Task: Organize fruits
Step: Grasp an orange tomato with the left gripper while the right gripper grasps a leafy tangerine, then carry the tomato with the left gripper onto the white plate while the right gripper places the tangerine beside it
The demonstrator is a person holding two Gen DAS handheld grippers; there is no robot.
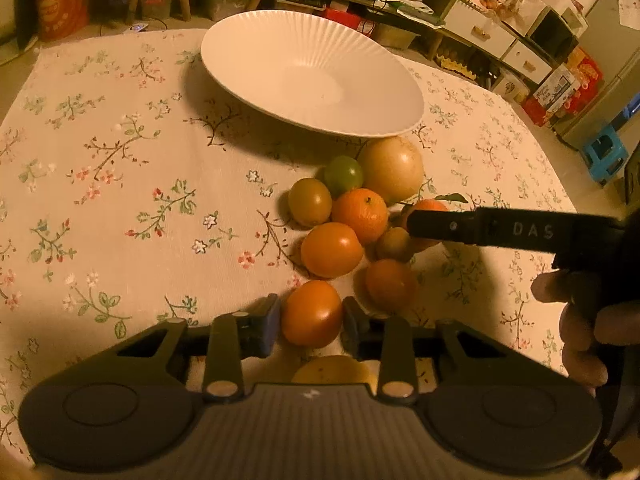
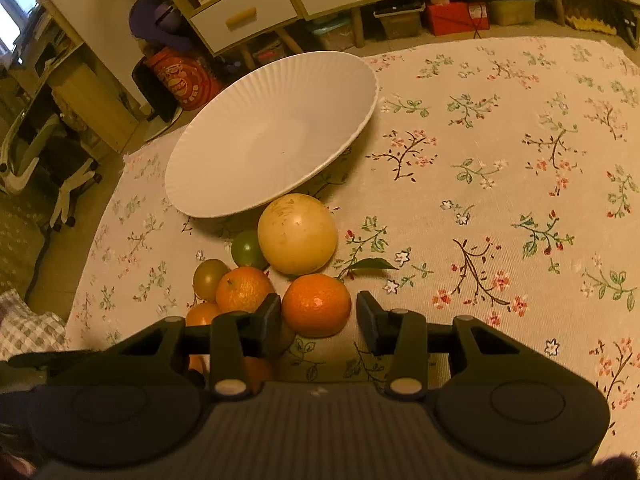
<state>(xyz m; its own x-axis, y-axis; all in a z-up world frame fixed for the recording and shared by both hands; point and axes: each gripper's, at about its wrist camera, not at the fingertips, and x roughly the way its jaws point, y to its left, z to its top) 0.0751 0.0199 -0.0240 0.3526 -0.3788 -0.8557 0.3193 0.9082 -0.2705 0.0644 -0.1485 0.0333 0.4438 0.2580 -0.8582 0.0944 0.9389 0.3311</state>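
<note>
Nearest in the left wrist view, the left gripper (image 1: 311,322) has its fingers pressed on both sides of an orange tomato (image 1: 312,314), which sits on the flowered tablecloth (image 1: 120,200) of the desk.

In the right wrist view, the right gripper (image 2: 318,318) has a mandarin (image 2: 316,306) between its fingers; the left finger touches it, but a small gap shows at the right finger, so the fingers are not yet clamped.

Behind them the other fruits lie in a tight group: more tomatoes, a green fruit (image 2: 248,249) and a pale round melon (image 2: 297,233).

Farther back, just beside the melon, stands the white ribbed plate (image 2: 224,184).
</note>
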